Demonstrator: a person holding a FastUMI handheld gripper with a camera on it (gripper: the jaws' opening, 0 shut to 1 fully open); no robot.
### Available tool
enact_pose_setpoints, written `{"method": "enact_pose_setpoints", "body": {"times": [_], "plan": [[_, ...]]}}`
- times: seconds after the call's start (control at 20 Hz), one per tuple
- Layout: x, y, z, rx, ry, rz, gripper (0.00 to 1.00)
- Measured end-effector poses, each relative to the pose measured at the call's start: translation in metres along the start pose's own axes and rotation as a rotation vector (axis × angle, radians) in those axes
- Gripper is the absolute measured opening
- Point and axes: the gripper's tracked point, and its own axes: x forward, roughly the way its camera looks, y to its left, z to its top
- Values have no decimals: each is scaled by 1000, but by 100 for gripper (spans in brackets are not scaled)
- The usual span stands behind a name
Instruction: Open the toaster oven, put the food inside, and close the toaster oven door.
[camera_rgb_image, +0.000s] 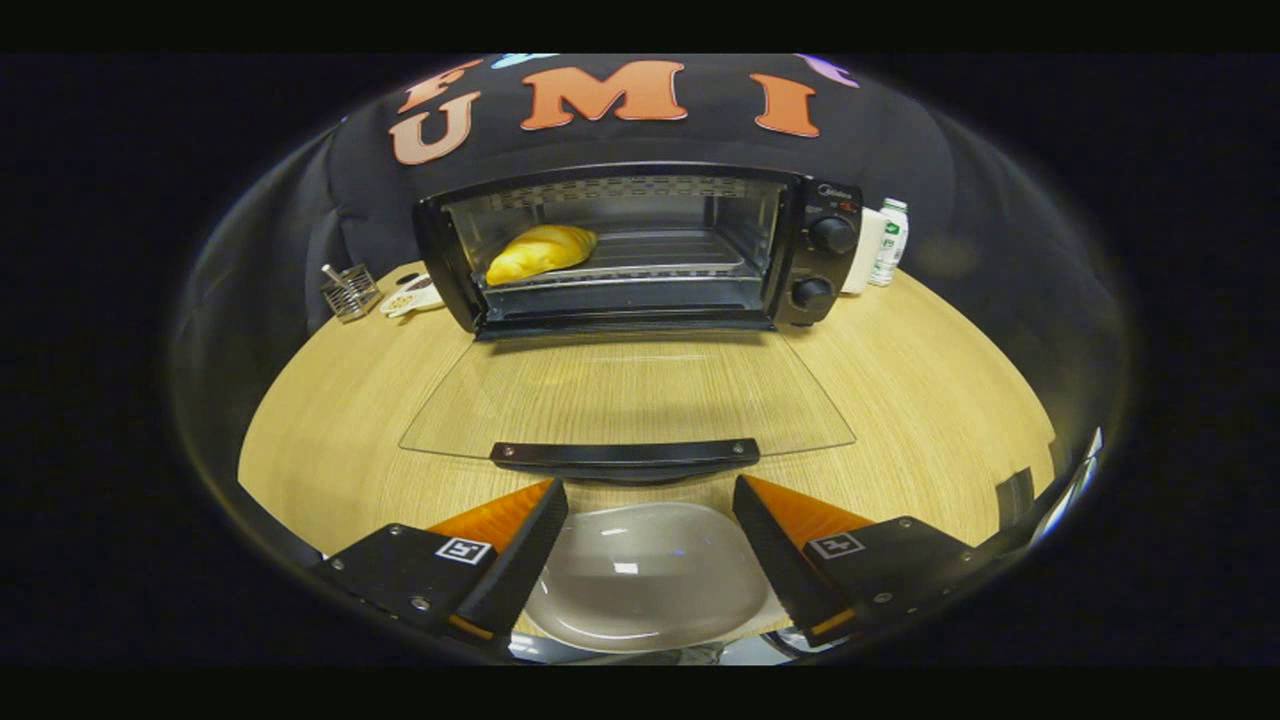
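The black toaster oven (640, 250) stands at the back of the wooden table with its glass door (630, 395) folded down flat toward me. A golden bread roll (540, 252) lies on the wire rack inside, at the left. The door's black handle (625, 455) is just ahead of my fingertips. My gripper (650, 495) is open and holds nothing. A clear empty plate (645, 575) lies on the table between and below the fingers.
A small wire basket (350, 290) and a white dish (412, 297) sit left of the oven. A white bottle with a green label (888, 242) stands to its right. Two knobs (830, 235) are on the oven's right panel.
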Motion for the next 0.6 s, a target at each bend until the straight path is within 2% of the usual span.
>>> {"method": "enact_pose_setpoints", "body": {"times": [0.25, 0.6], "plan": [[7, 2, 3, -11, 17, 6, 99], [-7, 2, 19, 4, -16, 11, 99]]}}
